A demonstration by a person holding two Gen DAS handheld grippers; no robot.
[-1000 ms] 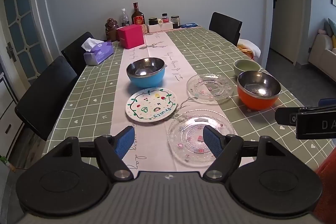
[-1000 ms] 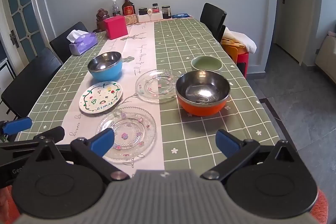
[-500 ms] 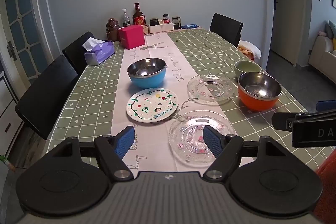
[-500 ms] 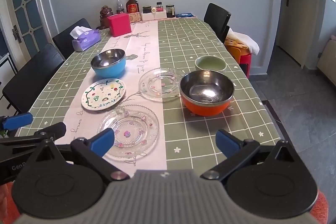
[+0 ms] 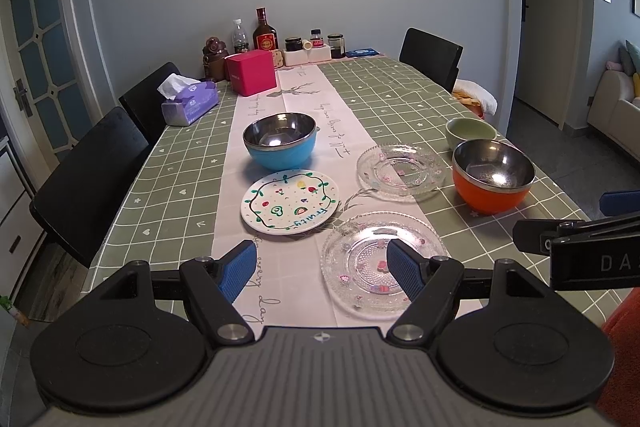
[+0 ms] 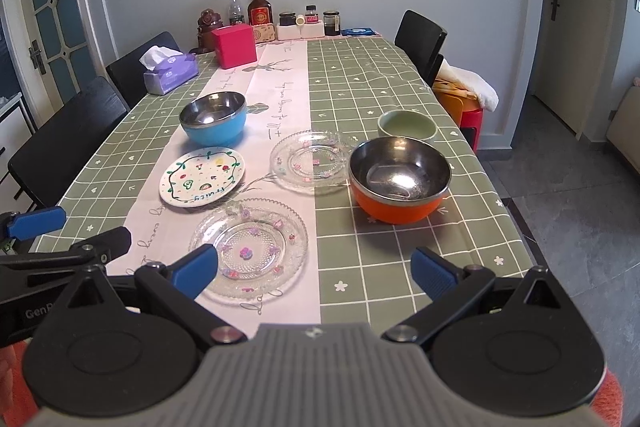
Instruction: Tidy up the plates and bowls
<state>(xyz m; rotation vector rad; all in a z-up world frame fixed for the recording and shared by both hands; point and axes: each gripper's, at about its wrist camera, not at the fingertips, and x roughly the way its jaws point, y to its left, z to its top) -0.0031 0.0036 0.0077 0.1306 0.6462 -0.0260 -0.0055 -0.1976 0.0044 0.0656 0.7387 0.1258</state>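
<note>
Six dishes: three plates and three bowls, all resting on the surface (image 5: 400, 99), none stacked.
Painted plate (image 5: 289, 201): white, fruit doodles, green-vine border, blue word "Fruity"; on the pale runner (image 5: 308, 95), just in front of the blue bowl.
Blue bowl (image 5: 280, 140): steel-lined, upright, on the runner.
Near glass plate (image 5: 384, 264): clear, small coloured flowers; closest to the front edge, partly behind a left claw finger in the left view.
Far glass plate (image 5: 401, 172): clear, between painted plate and orange bowl.
Orange bowl (image 6: 400, 179): steel-lined, just beside the far glass plate.
Green bowl (image 6: 407, 125): pale, behind the orange bowl, lower part hidden by it.
Left claw (image 5: 321, 269): blue pads spread wide, holding nothing, above the front edge.
Right claw (image 6: 314, 273): wide apart, empty; body lettering cut off, reads "DA".
Runner script: cursive, mostly illegible; "Day" readable near the front.
Bottle (image 6: 260, 11): red label, text too small to read.
Pink box (image 6: 234, 47): no legible print.
Tissue pack (image 6: 171, 73): purple, print unreadable.
</note>
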